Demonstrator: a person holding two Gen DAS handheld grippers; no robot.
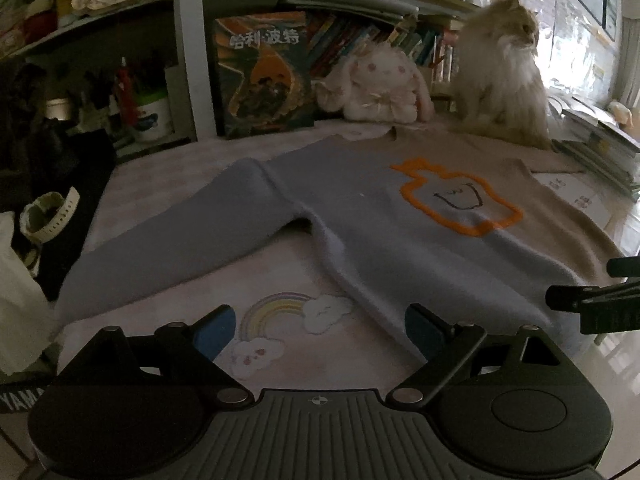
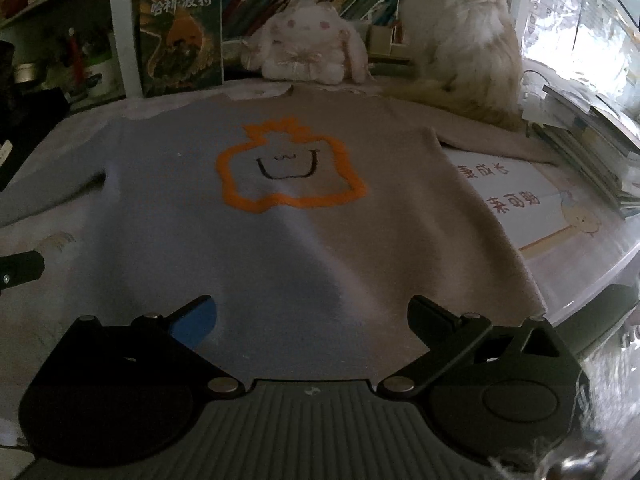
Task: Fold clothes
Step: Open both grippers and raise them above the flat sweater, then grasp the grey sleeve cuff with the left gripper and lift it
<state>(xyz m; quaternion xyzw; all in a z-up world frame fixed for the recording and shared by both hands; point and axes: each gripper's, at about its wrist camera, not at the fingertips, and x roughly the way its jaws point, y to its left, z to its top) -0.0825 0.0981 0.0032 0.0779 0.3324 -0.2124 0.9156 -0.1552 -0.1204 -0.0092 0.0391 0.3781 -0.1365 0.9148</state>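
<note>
A two-tone sweater (image 1: 360, 216) (image 2: 288, 240), blue on its left half and beige on its right, lies flat and face up on the table, with an orange outline figure (image 2: 288, 168) on the chest. Its blue sleeve (image 1: 168, 236) runs out toward the near left. My left gripper (image 1: 320, 330) is open above the rainbow print, just off the hem's left corner. My right gripper (image 2: 312, 320) is open over the bottom hem, and nothing is between its fingers. The right gripper's tip (image 1: 580, 300) shows at the right edge of the left wrist view.
A long-haired cat (image 2: 472, 40) (image 1: 508, 76) sits on the sweater's far right sleeve. A plush rabbit (image 2: 308, 48) and a standing book (image 2: 180, 36) are at the back by the shelves. Stacked books (image 2: 592, 148) lie right, a watch (image 1: 48, 216) and black cloth left. The table mat (image 1: 280, 332) carries prints.
</note>
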